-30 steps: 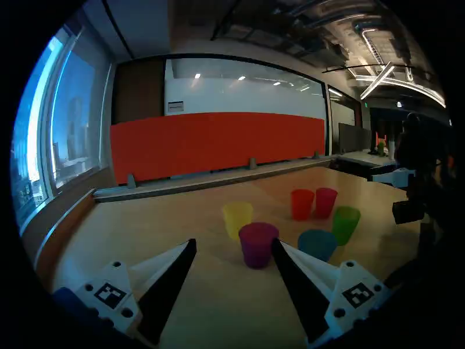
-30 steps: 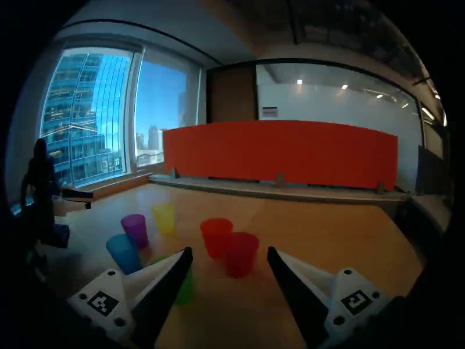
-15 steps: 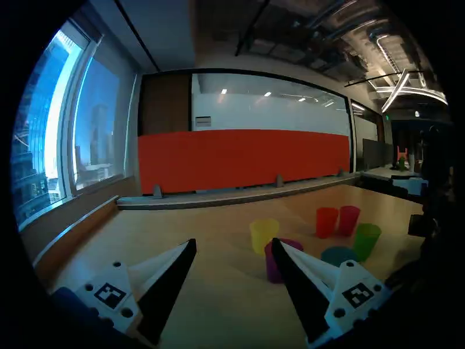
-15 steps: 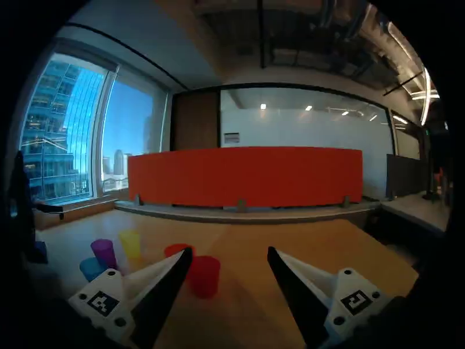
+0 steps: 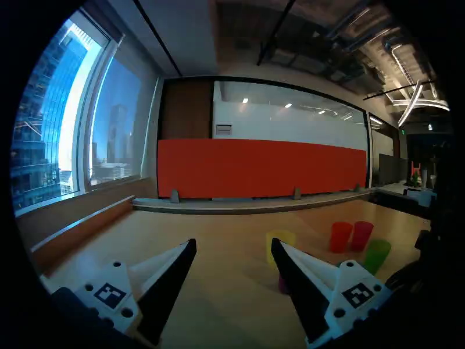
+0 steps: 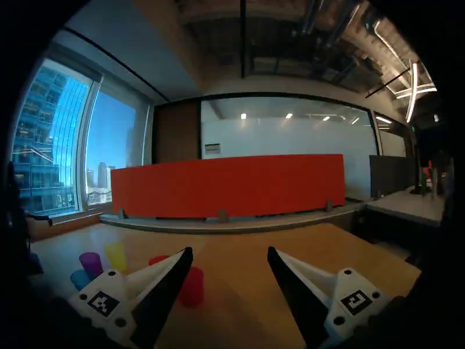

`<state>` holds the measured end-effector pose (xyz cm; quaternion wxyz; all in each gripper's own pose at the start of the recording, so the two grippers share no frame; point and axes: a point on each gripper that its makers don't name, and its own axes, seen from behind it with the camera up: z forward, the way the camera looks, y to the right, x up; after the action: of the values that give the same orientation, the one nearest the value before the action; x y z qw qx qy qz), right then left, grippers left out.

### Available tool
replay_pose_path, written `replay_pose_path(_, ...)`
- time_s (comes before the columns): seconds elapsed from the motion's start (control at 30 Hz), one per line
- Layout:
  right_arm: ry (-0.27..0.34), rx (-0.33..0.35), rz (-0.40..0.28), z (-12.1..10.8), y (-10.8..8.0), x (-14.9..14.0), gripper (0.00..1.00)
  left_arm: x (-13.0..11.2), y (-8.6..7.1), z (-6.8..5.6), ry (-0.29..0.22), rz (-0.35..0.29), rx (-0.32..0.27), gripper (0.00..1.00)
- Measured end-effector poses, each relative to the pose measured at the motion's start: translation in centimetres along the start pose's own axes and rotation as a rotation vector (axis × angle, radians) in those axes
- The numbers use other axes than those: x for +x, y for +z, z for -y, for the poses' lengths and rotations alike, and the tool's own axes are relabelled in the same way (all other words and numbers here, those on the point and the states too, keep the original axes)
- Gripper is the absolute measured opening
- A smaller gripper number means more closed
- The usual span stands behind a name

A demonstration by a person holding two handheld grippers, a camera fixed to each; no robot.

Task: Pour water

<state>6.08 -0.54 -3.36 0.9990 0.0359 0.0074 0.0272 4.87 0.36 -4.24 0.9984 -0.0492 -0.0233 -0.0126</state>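
Several coloured plastic cups stand in a cluster on a wooden table (image 5: 232,227). In the left gripper view a yellow cup (image 5: 281,244), an orange-red cup (image 5: 340,237), a crimson cup (image 5: 361,235) and a green cup (image 5: 376,256) sit to the right of my left gripper (image 5: 232,243). A purple cup (image 5: 282,285) is mostly hidden behind its right finger. That gripper is open and empty. In the right gripper view, purple (image 6: 90,263), yellow (image 6: 116,256), blue (image 6: 78,279) and crimson (image 6: 190,286) cups lie low on the left. My right gripper (image 6: 229,251) is open and empty, with the cups left of its gap.
A long orange partition (image 5: 261,168) runs along the table's far edge (image 6: 226,189). Tall windows (image 5: 64,134) fill the left wall. A dark figure (image 5: 433,232) stands at the right rim of the left gripper view. A second desk (image 6: 407,206) stands at the right.
Both views have tilted upward. The cups slid down and right in the left gripper view, and down and left in the right gripper view. Both grippers stayed open.
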Motion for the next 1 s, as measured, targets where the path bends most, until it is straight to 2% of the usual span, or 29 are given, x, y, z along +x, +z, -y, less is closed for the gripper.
replay_pose_path(0.27,-0.007,-0.026,-0.018,-0.2,-0.2,0.6,1.0,0.5,0.3,0.1,-0.032,-0.019,0.022,0.96)
replay_pose_path(0.57,-0.002,-0.04,-0.04,0.2,0.0,1.7,0.99,1.4,0.6,0.9,-0.019,-0.057,0.073,0.96)
replay_pose_path(0.77,0.001,-0.019,-0.022,0.9,0.1,1.6,0.99,1.5,0.8,1.2,0.007,-0.081,0.102,0.96)
replay_pose_path(1.0,0.005,-0.031,0.003,0.7,0.1,1.7,0.99,0.7,0.9,1.7,0.061,-0.09,0.142,0.96)
